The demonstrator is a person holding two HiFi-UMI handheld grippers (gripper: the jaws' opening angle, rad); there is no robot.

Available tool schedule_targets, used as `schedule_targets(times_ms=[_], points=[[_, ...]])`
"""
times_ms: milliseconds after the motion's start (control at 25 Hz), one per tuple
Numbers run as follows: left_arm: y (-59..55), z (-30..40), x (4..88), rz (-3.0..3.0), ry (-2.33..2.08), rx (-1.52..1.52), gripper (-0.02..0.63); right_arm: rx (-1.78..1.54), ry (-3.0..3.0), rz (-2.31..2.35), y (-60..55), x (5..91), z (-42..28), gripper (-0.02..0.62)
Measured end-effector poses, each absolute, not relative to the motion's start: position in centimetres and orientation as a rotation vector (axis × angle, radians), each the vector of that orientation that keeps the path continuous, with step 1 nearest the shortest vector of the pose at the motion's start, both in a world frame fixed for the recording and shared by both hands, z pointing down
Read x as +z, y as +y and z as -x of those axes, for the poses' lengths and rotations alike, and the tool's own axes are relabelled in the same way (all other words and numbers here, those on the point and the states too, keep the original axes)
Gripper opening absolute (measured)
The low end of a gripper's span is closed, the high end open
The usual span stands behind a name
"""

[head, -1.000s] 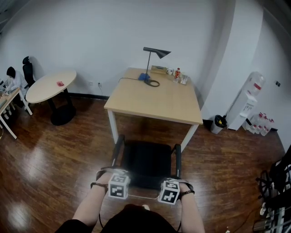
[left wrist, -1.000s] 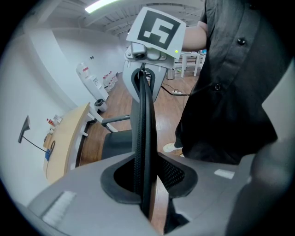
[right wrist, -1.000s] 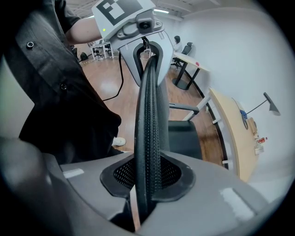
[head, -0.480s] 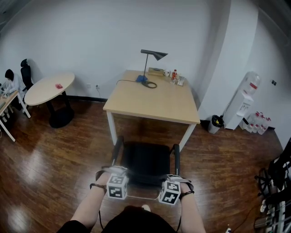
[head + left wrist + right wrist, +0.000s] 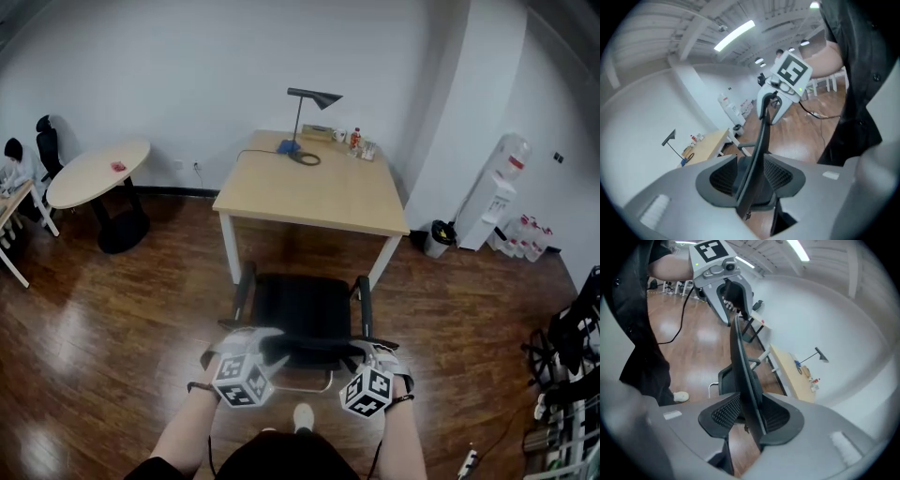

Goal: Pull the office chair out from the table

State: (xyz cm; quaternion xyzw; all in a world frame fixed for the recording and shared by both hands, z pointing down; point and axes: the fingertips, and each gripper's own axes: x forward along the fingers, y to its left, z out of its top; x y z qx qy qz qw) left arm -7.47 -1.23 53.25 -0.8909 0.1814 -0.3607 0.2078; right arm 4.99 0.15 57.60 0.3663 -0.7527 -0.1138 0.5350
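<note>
Claws (image 5: 750, 177) (image 5: 750, 417) just opening, chair back (image 5: 314, 348) between them

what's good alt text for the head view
From above: a person's left gripper and right gripper straddle the backrest of a black office chair, jaws just opening with it between them. The chair stands before a wooden table.

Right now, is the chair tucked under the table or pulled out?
Pulled out. In the head view the chair stands clear of the table, with floor showing between them.
</note>
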Motion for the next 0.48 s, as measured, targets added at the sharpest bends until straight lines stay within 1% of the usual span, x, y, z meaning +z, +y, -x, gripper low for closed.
schedule_targets(times_ms=[120, 200, 280, 360, 400, 480], points=[[-1.1, 7.6, 52.0, 2.546, 0.648, -0.869, 0.176, -0.277, -1.837, -1.034, 1.1, 55.8, -5.4, 0.127], [-1.2, 7.8, 51.5, 2.559, 0.754, -0.817, 0.166, -0.271, -1.874, -1.097, 2.0, 55.1, -5.7, 0.123], [-0.8, 7.7, 51.0, 2.602, 0.843, -0.751, 0.087, -0.275, -1.938, -1.138, 3.0, 54.5, -5.8, 0.116], [0.1, 7.2, 50.5, 2.662, 0.887, -0.666, 0.023, -0.290, -2.018, -1.186, 3.9, 53.6, -5.9, 0.098], [0.5, 7.0, 50.1, 2.680, 0.905, -0.621, 0.005, -0.289, -2.054, -1.212, 4.2, 53.2, -5.9, 0.085], [1.3, 7.1, 49.4, 2.693, 0.974, -0.532, 0.002, -0.285, -2.114, -1.255, 5.0, 52.3, -5.8, 0.078]])
